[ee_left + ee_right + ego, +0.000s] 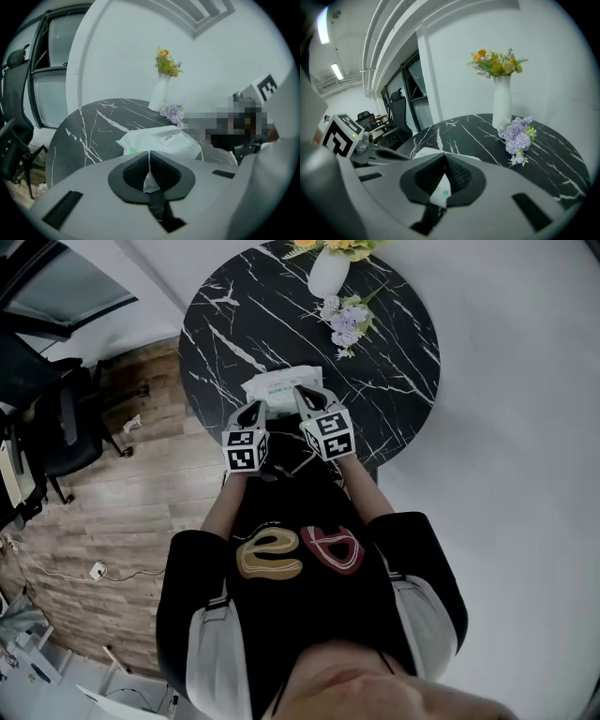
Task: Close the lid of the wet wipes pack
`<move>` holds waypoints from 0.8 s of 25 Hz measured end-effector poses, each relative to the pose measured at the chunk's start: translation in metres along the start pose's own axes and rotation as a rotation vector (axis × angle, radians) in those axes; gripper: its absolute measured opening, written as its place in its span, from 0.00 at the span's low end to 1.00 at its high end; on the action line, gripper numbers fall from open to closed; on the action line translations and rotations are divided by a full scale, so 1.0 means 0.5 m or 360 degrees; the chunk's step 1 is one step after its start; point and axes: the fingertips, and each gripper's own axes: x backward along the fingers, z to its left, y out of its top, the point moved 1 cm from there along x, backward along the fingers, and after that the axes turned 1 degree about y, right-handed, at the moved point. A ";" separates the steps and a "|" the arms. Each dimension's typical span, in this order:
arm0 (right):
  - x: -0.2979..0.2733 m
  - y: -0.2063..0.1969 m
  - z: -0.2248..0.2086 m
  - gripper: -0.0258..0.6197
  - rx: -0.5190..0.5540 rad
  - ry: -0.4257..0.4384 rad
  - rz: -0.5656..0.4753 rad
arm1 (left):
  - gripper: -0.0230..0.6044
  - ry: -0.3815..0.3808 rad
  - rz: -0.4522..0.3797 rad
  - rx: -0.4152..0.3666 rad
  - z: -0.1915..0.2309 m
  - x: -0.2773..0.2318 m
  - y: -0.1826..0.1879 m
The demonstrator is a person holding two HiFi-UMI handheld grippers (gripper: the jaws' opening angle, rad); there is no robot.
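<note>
A white wet wipes pack (281, 385) lies near the front edge of a round black marble table (394, 381). In the left gripper view the pack (159, 140) shows a flap printed "OPEN" that looks to lie flat. My left gripper (253, 410) is shut, its tips at the pack's near left corner. My right gripper (302, 395) is shut too, over the pack's near right edge. In each gripper view the jaws meet at their tips, left gripper (150, 154) and right gripper (444, 157), with white pack (423, 152) showing through the gap behind the tips. I cannot tell whether either touches the pack.
At the table's far edge a white vase (328, 273) holds yellow flowers, and a purple flower bunch (345, 320) lies in front of it. A black office chair (66, 427) stands on the wooden floor to the left. The person's body is right below the grippers.
</note>
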 end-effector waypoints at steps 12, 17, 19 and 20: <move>0.001 -0.016 0.004 0.06 -0.0002 0.0003 0.0035 | 0.08 0.0006 -0.0005 0.0013 0.001 0.000 0.000; 0.000 -0.028 0.005 0.06 -0.0009 0.0006 0.0059 | 0.08 0.0003 -0.0005 0.0012 0.000 0.000 0.000; 0.000 -0.029 0.005 0.06 -0.0009 0.0005 0.0063 | 0.08 0.0003 -0.0004 0.0011 -0.001 0.001 0.001; 0.000 -0.030 0.006 0.06 -0.0009 0.0005 0.0063 | 0.08 0.0003 -0.0003 0.0010 -0.001 0.002 0.001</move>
